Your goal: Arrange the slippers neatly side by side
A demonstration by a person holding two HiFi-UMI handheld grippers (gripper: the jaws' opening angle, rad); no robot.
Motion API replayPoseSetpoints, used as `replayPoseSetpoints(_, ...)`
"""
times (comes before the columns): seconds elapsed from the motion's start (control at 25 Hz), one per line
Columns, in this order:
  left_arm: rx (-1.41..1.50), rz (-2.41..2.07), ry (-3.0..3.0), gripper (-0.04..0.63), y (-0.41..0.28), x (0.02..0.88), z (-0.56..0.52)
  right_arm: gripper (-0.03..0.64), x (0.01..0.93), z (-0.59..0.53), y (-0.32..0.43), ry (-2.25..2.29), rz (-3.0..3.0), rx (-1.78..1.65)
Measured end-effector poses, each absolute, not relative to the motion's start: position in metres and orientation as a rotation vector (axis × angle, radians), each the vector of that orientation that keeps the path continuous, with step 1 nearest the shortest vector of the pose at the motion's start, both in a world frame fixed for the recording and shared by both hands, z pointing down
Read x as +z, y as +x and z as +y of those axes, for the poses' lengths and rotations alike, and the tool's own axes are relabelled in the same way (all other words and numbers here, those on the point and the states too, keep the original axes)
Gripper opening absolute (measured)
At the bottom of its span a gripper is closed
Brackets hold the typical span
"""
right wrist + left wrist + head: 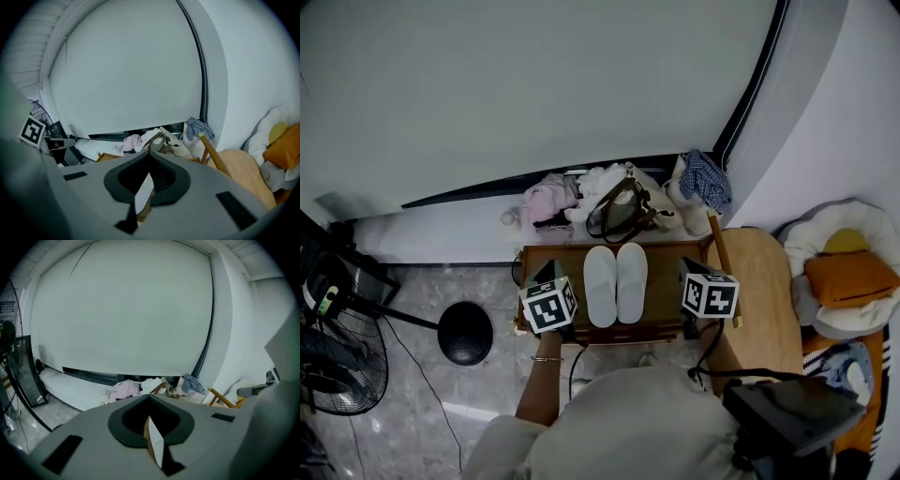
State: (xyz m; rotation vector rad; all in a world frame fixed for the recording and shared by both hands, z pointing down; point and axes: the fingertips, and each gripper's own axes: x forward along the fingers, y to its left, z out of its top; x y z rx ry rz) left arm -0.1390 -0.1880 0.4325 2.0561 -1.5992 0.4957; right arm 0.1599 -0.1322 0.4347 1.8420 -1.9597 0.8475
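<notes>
Two grippers are in view, one in each hand. The left gripper (551, 274) (150, 395) has its jaws pressed together at the tips with nothing pinched between them, as the left gripper view shows. The right gripper (687, 269) (150, 153) is likewise closed and empty in its own view. Each carries one marker cube, so two cubes show in the head view, the left cube (548, 305) and the right cube (710, 295).

Between the two grippers lie two white slippers, the left slipper (600, 286) and the right slipper (632, 281). They are side by side, long edges touching, toes pointing away from the person, on one low wooden table (664, 255). Neither gripper touches them; each is just beside the pair, over the table's near corners.

Beyond the table, against the wall, sits a heap of soft things: one pink bundle (546, 200), one pale bag with brown straps (623, 211) and one blue checked cloth (708, 180). On the grey floor to the left stand one black fan (333, 361) and one round black base (466, 333). To the right are one light wooden seat (759, 300) and two cushions, one orange cushion (848, 277) and one yellow cushion (846, 242).
</notes>
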Motion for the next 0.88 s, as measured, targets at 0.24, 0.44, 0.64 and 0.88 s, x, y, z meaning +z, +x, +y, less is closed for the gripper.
replayPoseSetpoints(0.24,0.494,-1.603,2.051,0.017,-0.134,0.434,-0.184,0.034,0.434,-0.131,0.162,1.825,-1.96,0.804)
replayPoseSetpoints(0.44,0.491,-1.605,2.045,0.017,-0.132,0.435,-0.184,0.034,0.432,-0.134,0.162,1.815,-1.961,0.771)
replayPoseSetpoints(0.64,0.496,-1.604,2.049,0.017,-0.128,0.435,-0.183,0.034,0.435,-0.133,0.164,1.809,-1.963,0.788)
replayPoseSetpoints(0.88,0.503,-1.595,2.054,0.017,-0.125,0.436,-0.183,0.034,0.437,-0.134,0.164,1.81,-1.966,0.8)
